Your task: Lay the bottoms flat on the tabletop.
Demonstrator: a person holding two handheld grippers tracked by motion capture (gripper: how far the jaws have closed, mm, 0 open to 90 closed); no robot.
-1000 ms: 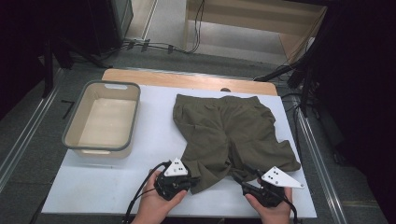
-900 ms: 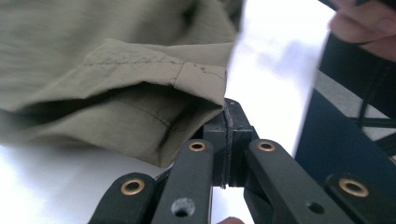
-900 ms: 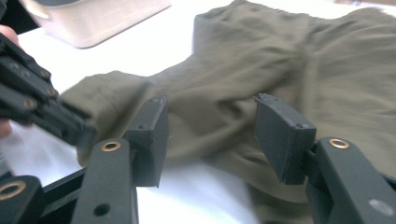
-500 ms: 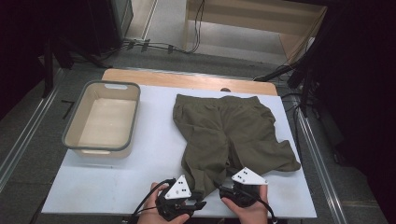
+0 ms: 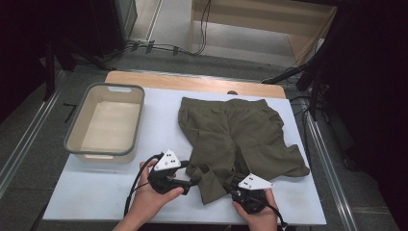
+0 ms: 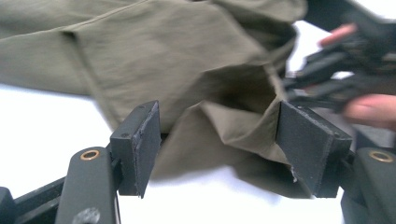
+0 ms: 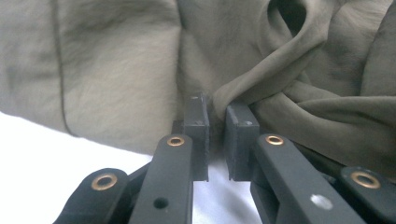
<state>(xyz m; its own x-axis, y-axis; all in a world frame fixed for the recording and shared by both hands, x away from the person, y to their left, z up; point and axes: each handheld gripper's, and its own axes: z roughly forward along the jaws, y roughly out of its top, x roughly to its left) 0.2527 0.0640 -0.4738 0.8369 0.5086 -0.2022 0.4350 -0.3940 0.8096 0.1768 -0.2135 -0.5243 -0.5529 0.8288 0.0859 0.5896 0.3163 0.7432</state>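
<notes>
Olive shorts (image 5: 235, 134) lie spread on the white table (image 5: 86, 197), waistband far, legs toward me. My left gripper (image 5: 195, 181) points sideways at the near leg's hem; in the left gripper view its jaws (image 6: 215, 140) have just been opening and stand wide, a loose fold of the shorts (image 6: 187, 56) between them without either pad pressing it. My right gripper (image 5: 235, 193) sits at the hem's near edge. Its jaws (image 7: 215, 126) have just been closing and pinch a ridge of the shorts (image 7: 116, 70) between the pads.
A grey-rimmed basin (image 5: 79, 150) with nothing in it stands at the table's left. A wooden board (image 5: 192, 83) runs along the far edge. The right hand and its gripper (image 6: 336, 79) appear blurred in the left gripper view.
The right gripper slid left along the hem and closed on a fold. The left gripper pulled back toward me, then came forward to the hem with its jaws opened.
</notes>
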